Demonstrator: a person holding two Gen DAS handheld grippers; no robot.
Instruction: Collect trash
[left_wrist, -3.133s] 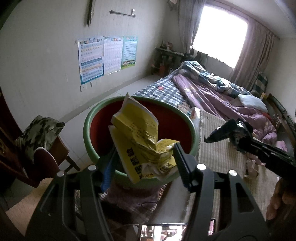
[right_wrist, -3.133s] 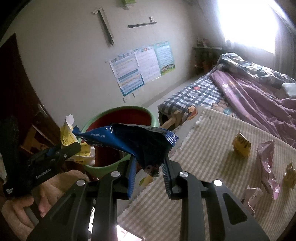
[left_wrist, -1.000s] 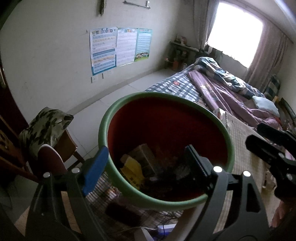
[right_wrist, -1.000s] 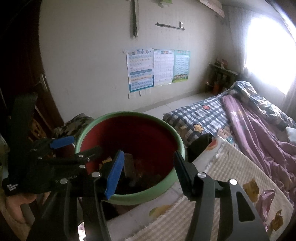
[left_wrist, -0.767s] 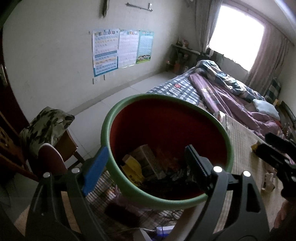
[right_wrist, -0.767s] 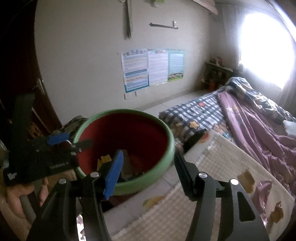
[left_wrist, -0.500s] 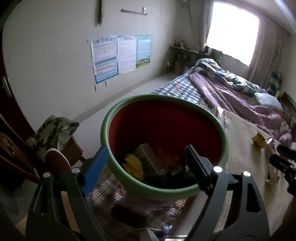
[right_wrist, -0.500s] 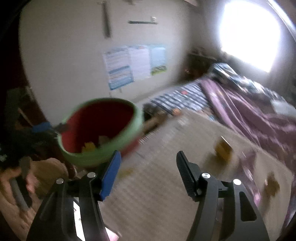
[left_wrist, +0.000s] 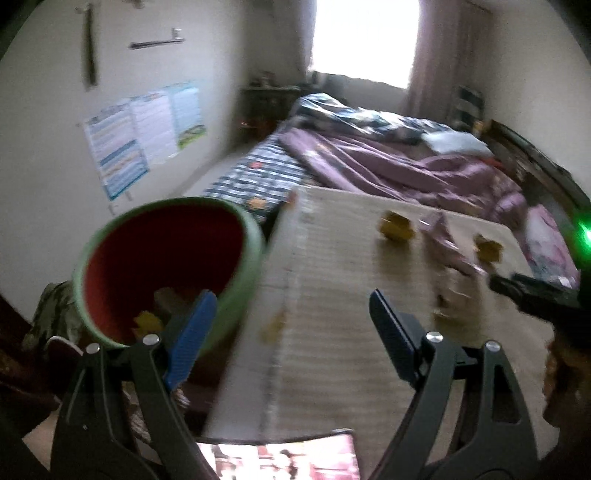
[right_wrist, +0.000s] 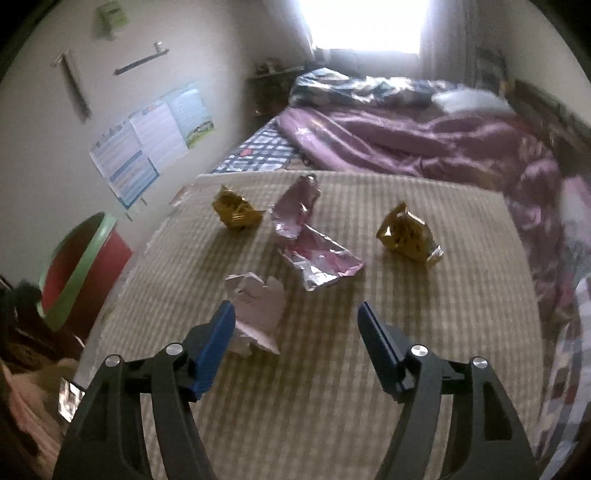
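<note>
A green-rimmed red bin (left_wrist: 166, 266) stands beside the bed, with wrappers lying inside; its rim also shows in the right wrist view (right_wrist: 79, 266). On the striped mat (right_wrist: 332, 369) lie a crumpled white paper (right_wrist: 256, 306), a pink foil wrapper (right_wrist: 306, 240) and two gold wrappers (right_wrist: 236, 212) (right_wrist: 406, 234). My right gripper (right_wrist: 295, 328) hangs above the mat with its jaws opening and nothing between them; the white paper lies just beyond its left finger. My left gripper (left_wrist: 291, 317) is open and empty, between the bin and the mat. The left wrist view is blurred.
A rumpled purple quilt (right_wrist: 424, 140) and a checked sheet (right_wrist: 258, 151) cover the far part of the bed. Posters (right_wrist: 151, 136) hang on the left wall. A chair with a camouflage cushion (left_wrist: 51, 314) stands behind the bin. A bright window (right_wrist: 365, 22) lies at the far end.
Both grippers swung away from over the bin toward the mat. The right gripper's jaws stand wider than before. The litter on the mat now lies just ahead of the right gripper.
</note>
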